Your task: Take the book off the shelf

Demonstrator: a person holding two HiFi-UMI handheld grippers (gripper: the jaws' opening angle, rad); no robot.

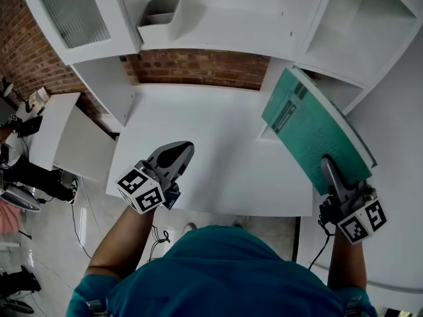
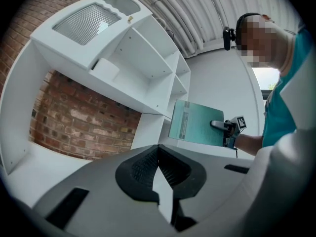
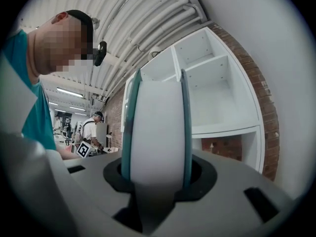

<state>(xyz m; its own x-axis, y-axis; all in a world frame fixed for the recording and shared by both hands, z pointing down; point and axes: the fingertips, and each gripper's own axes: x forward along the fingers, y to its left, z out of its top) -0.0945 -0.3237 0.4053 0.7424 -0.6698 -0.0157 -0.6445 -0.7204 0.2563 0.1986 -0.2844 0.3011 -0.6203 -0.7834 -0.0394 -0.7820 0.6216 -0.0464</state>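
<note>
Teal covers of the book (image 1: 310,134) sat clamped in the right gripper (image 1: 328,168) at 4 o'clock in the head view. Its fingers were clenched across the thickness, one on each cover, with the white page block between them. The left gripper (image 1: 177,153), at 8 o'clock, hovered over the white tabletop (image 1: 225,177) with its fingers closed together on nothing.

The book was tilted, near end in the grip and far corner up at 2 o'clock beside an upright of the white shelf (image 1: 347,38). Contact there could not be told.

Judged step: drawing the book clear. The grip sat at one end, so the long free end would lever on the fingers. Best handling seemed to be a firm clamp, a straight pull along the book's length, no twist, and care at the upright. The left gripper looked free to steady the far end.

A pale bin (image 1: 158,17) at 11 o'clock and the brick wall (image 1: 198,68) lay well apart.
</note>
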